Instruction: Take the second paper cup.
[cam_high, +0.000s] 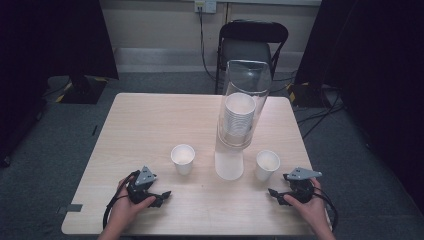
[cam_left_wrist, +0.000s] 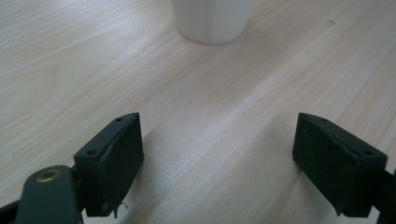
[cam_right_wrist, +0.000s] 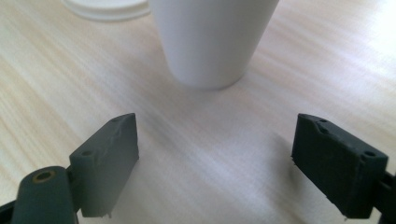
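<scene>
Wooden table (cam_high: 150, 125), centre of the high view. Clear cup dispenser tube (cam_high: 243, 102), upper centre-right, upright on a white base (cam_high: 229, 165), holding a stack of white paper cups (cam_high: 239, 117). Left paper cup (cam_high: 183, 159), lower centre, standing upright and empty, just left of the base. Right paper cup (cam_high: 267, 164), lower right of centre, upright and empty, just right of the base. Left gripper (cam_high: 162, 196), lower left, hand-held, jaws spread wide, nothing between them, near the left cup but apart. Right gripper (cam_high: 273, 192), lower right, hand-held, jaws released and wide, close below the right cup, not touching.
</scene>
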